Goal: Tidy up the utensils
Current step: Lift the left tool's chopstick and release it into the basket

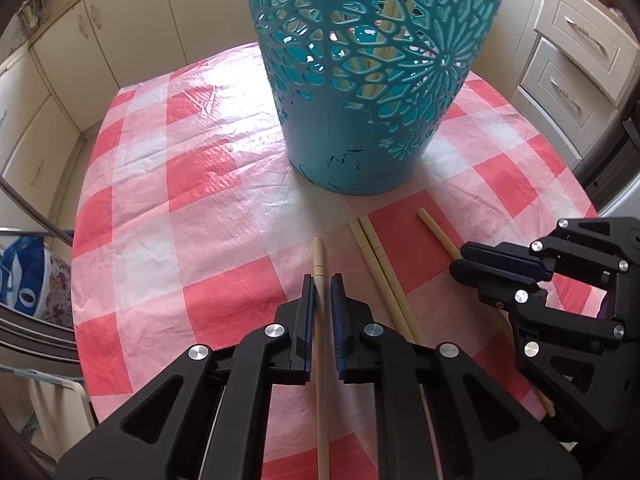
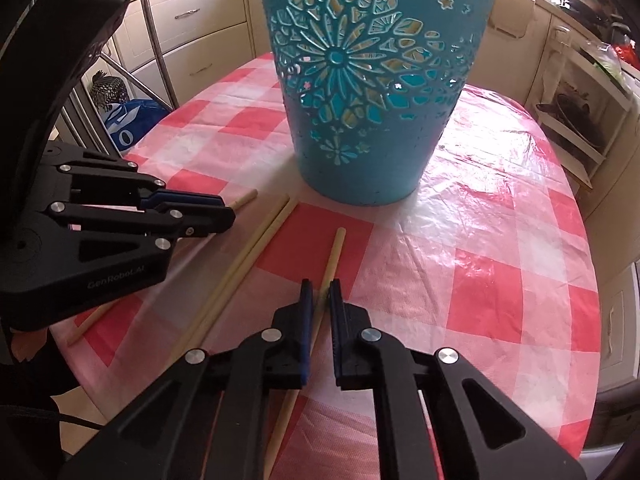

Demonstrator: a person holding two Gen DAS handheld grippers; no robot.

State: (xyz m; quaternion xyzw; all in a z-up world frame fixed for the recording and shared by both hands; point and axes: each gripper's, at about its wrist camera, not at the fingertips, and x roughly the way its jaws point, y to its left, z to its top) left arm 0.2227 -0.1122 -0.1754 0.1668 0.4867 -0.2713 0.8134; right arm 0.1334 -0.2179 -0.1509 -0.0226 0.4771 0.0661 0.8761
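A tall teal basket (image 1: 360, 140) (image 2: 360, 152) with flower cut-outs stands on the checked tablecloth; chopsticks show inside through the holes. My left gripper (image 1: 322, 278) (image 2: 230, 208) is shut on a pale wooden chopstick (image 1: 319, 252), whose tip (image 2: 245, 199) pokes out ahead of the fingers. To its right, my right gripper (image 2: 320, 284) (image 1: 456, 258) is shut on another chopstick (image 2: 334, 252) (image 1: 436, 232). Both held sticks lie low along the cloth, pointing toward the basket. Between the grippers, a pair of loose chopsticks (image 1: 372, 248) (image 2: 264, 236) lies side by side.
The red-and-white cloth covers a rounded table (image 2: 500, 240) with open cloth left and right of the basket. Cream cabinets and drawers (image 1: 572, 64) ring the table. A blue bag (image 2: 128, 124) and a metal rack sit on the floor at the left.
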